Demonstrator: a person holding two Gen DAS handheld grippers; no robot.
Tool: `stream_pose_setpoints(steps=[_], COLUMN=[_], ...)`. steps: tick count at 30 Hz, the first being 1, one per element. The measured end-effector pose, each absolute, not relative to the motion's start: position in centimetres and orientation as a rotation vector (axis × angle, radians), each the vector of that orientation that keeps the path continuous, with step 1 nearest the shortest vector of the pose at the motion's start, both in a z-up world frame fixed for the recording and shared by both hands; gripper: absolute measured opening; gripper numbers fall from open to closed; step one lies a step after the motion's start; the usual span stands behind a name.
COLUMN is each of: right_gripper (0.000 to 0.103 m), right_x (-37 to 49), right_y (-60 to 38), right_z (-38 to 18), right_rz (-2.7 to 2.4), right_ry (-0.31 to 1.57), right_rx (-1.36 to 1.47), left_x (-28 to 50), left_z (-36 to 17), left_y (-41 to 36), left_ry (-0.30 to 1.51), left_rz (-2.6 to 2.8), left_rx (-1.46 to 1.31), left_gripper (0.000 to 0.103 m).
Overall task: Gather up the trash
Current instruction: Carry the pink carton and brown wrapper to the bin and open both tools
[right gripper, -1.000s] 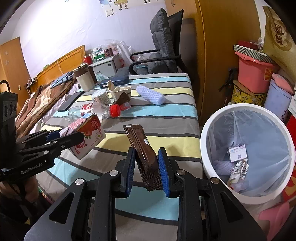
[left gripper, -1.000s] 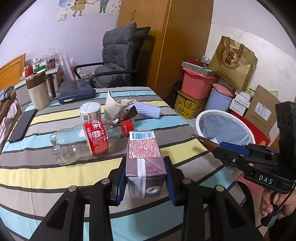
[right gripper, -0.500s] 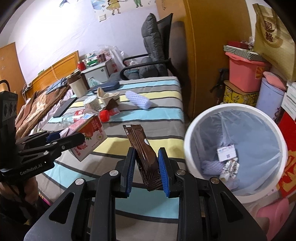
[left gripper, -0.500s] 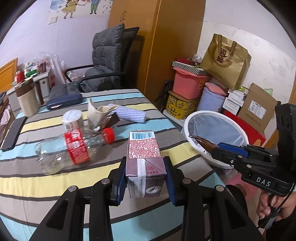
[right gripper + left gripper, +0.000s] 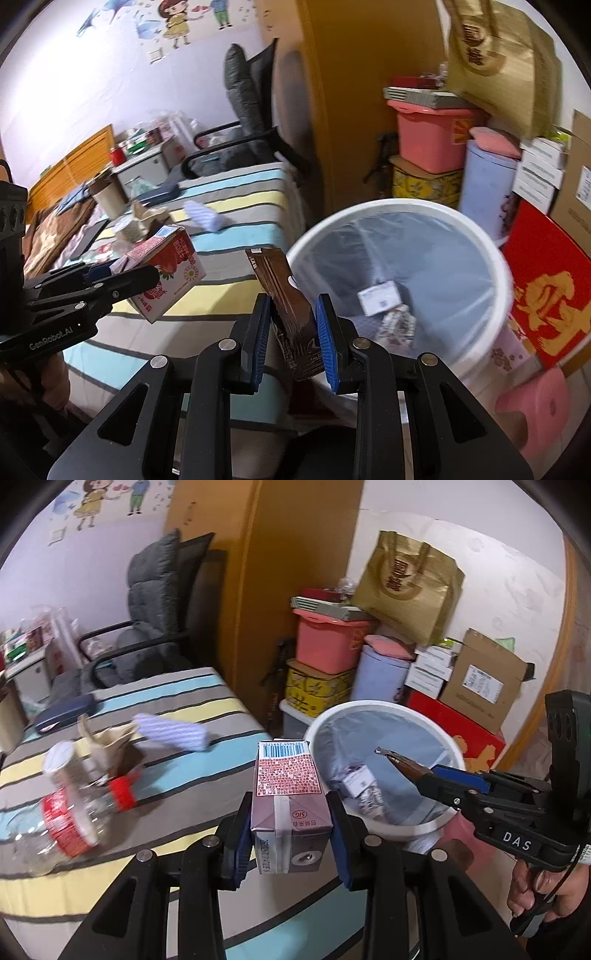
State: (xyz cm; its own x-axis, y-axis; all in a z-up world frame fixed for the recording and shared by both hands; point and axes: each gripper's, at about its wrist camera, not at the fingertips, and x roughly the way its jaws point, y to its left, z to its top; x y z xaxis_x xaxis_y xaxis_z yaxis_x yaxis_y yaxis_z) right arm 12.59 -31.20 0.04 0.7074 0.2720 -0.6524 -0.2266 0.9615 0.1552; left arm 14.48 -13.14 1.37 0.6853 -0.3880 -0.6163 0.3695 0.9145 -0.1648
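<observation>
My left gripper point(image 5: 290, 843) is shut on a small drink carton point(image 5: 286, 797) with a strawberry print point(image 5: 166, 275), held above the striped table's right edge. My right gripper point(image 5: 291, 338) is shut on a brown snack wrapper point(image 5: 286, 302), right beside the rim of the white lined trash bin point(image 5: 495, 258). In the left wrist view the right gripper point(image 5: 428, 775) hangs with the wrapper tip over the bin point(image 5: 384, 707). Some scraps lie at the bin's bottom. A clear plastic bottle point(image 5: 62, 819) with red label and cap lies on the table.
A paper cup point(image 5: 59, 757), crumpled paper point(image 5: 107, 742) and a blue-white cloth point(image 5: 173, 733) lie on the striped table point(image 5: 184, 790). Behind stand a grey chair point(image 5: 155, 602) and a wooden wardrobe point(image 5: 288, 572). Boxes, pink tubs and a gold bag point(image 5: 410, 587) crowd the corner past the bin.
Both grippers have swung right toward the bin, each keeping its load. The bin now fills more of both views and the table items have slid left.
</observation>
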Motion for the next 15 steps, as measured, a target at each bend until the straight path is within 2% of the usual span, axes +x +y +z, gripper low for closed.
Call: stream_pose_setpoints(steps=[15], right_gripper=[0.028], right_x=[13.1], right_y=[-34.1], right_z=[-0.7], right_rz=[0.168], right_ry=[0.773], right_rx=[0.078], left_x=[17.5], left_z=[0.2], left_y=[-19.0], left_ry=[0.722], left_rz=[-0.55], left_rx=[0.008], left_gripper=[0.037])
